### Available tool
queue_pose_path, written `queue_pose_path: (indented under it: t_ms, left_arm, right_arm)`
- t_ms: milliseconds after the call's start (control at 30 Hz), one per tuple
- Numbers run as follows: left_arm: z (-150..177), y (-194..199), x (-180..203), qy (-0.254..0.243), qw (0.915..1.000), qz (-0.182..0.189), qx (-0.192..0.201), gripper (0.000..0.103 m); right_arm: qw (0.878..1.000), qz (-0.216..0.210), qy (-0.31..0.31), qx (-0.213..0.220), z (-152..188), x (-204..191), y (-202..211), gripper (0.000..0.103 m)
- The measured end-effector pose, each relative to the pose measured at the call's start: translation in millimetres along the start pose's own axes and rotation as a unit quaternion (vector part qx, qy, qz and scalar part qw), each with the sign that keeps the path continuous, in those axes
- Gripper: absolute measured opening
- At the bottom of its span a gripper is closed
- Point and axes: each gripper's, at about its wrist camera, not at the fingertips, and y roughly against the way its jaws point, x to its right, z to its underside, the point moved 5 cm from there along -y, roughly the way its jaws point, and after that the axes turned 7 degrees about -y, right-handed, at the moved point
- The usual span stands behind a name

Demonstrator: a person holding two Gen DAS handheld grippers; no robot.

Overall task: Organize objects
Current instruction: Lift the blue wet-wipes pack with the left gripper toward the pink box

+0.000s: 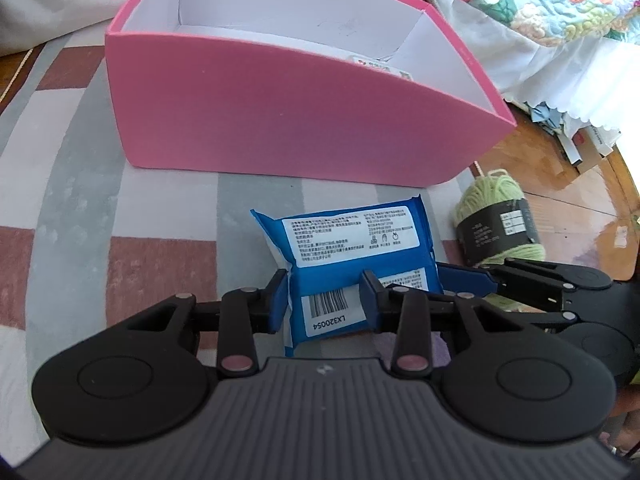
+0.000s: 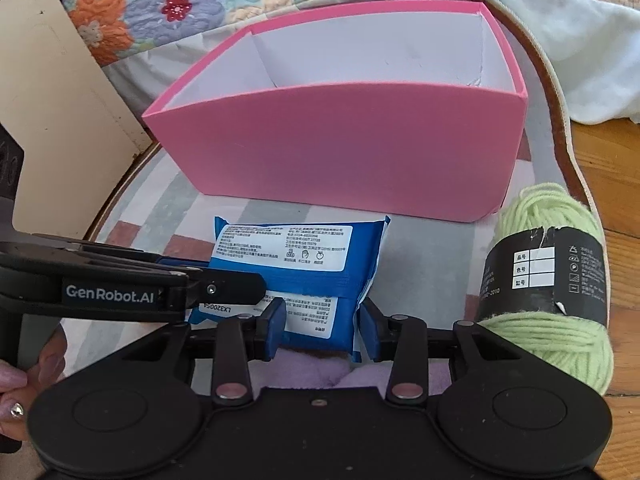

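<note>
Right wrist: one pink box (image 2: 340, 144), one blue packet (image 2: 304, 264), one yarn ball (image 2: 556, 280).

Box (image 1: 280, 120), packet (image 1: 352, 252), yarn (image 2: 560, 280) on rug (image 1: 80, 200)

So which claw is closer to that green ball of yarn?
The right claw. It grips the blue wipes packet's near corner, with the light green yarn ball with its black paper band just beside it. The left claw holds the packet's other end, farther from the yarn.
</note>
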Motion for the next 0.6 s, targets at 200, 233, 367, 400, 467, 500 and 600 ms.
queue_pose_path:
  t_ms: [200, 233, 367, 400, 467, 500, 600]
  left_arm:
    - [3.8, 16.9, 6.2, 0.006, 0.9999, 0.013, -0.006, 0.036]
    - [4.4, 20.6, 7.9, 0.006, 0.9999, 0.014, -0.006, 0.036]
    - [4.9, 35.6, 15.6, 0.004, 0.9999, 0.013, -0.004, 0.036]
    - [4.4, 39.8, 17.2, 0.003, 0.9999, 0.012, -0.002, 0.035]
    - [2.8, 48.2, 20.0, 0.003, 0.9999, 0.014, 0.003, 0.035]
    - [1.7, 51.4, 21.9, 0.002, 0.9999, 0.015, 0.005, 0.035]
    - [-0.2, 62.3, 28.7, -0.002, 0.9999, 0.015, 0.007, 0.035]
  right_arm:
    - [1.000, 0.002, 0.018, -0.008, 0.4, -10.6, 16.4, 0.052]
    - [1.000, 0.003, 0.023, -0.008, 0.5, -13.4, 20.2, 0.053]
    - [0.999, 0.002, 0.040, -0.013, -0.4, -22.2, 34.2, 0.058]
    - [0.999, 0.001, 0.043, -0.014, -0.6, -24.4, 38.0, 0.059]
    - [0.999, -0.002, 0.049, -0.017, -1.1, -28.4, 45.7, 0.065]
    - [0.998, -0.005, 0.052, -0.018, -1.4, -30.9, 50.0, 0.066]
    - [0.998, -0.002, 0.064, -0.017, -2.5, -37.9, 59.8, 0.069]
